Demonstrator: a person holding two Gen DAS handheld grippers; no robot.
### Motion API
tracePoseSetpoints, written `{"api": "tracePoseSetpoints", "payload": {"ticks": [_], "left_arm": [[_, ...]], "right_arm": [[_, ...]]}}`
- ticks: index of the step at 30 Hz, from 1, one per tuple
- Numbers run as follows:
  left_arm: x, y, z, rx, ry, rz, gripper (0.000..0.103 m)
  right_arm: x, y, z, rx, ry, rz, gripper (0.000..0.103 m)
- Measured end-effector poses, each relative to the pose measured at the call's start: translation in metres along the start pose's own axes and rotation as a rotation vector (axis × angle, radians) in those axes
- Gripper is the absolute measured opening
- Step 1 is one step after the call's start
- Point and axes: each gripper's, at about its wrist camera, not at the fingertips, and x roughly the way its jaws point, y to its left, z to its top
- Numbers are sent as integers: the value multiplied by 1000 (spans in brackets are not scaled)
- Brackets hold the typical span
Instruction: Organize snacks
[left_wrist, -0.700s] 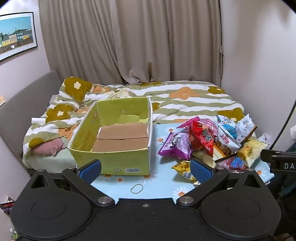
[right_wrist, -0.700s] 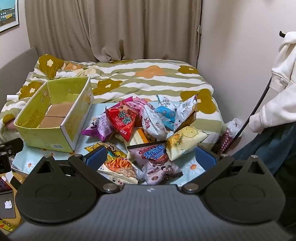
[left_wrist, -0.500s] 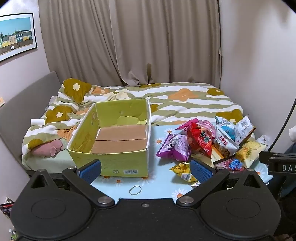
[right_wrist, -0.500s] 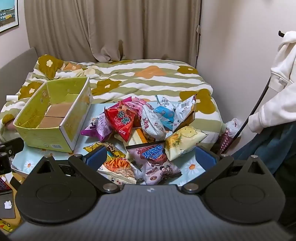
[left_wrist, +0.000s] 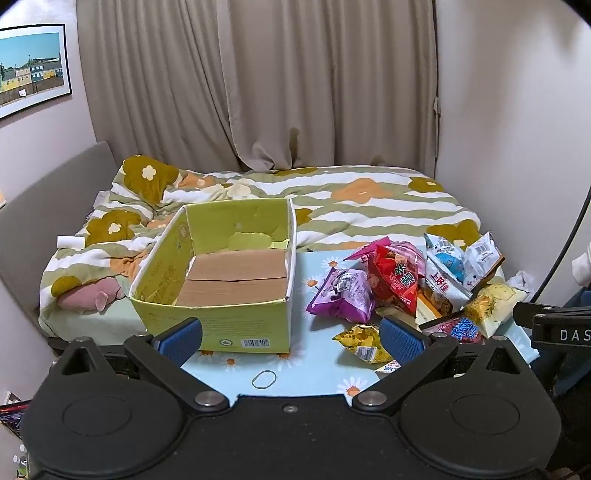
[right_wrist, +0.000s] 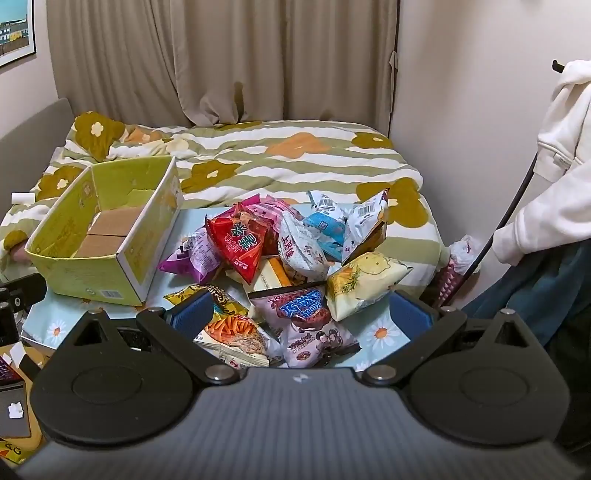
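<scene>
An open yellow-green cardboard box (left_wrist: 221, 280) stands on a light blue floral table (left_wrist: 314, 373), empty inside; it also shows in the right wrist view (right_wrist: 103, 240). A pile of snack bags (left_wrist: 406, 280) lies to its right, with a red bag (right_wrist: 240, 243), a purple bag (left_wrist: 343, 295) and a pale yellow bag (right_wrist: 365, 284) among them. My left gripper (left_wrist: 291, 336) is open and empty, near the box's front right corner. My right gripper (right_wrist: 301, 317) is open and empty, hovering over the near bags of the pile (right_wrist: 303, 306).
A bed with a striped flower quilt (left_wrist: 332, 199) lies behind the table. A rubber band (left_wrist: 264, 379) lies on the table's front. A person in a white hoodie (right_wrist: 554, 166) stands at the right. Curtains and walls close the back.
Both views have shifted slightly, so the box and snacks sit a little lower in frame. Both grippers stay open and empty.
</scene>
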Motion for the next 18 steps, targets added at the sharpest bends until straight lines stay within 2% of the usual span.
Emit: {"api": "tracePoseSetpoints", "payload": {"ticks": [18], "left_arm": [[1,2,-1,6,11,-3,103]], "right_arm": [[7,3,-1,3,1,-1,103]]}}
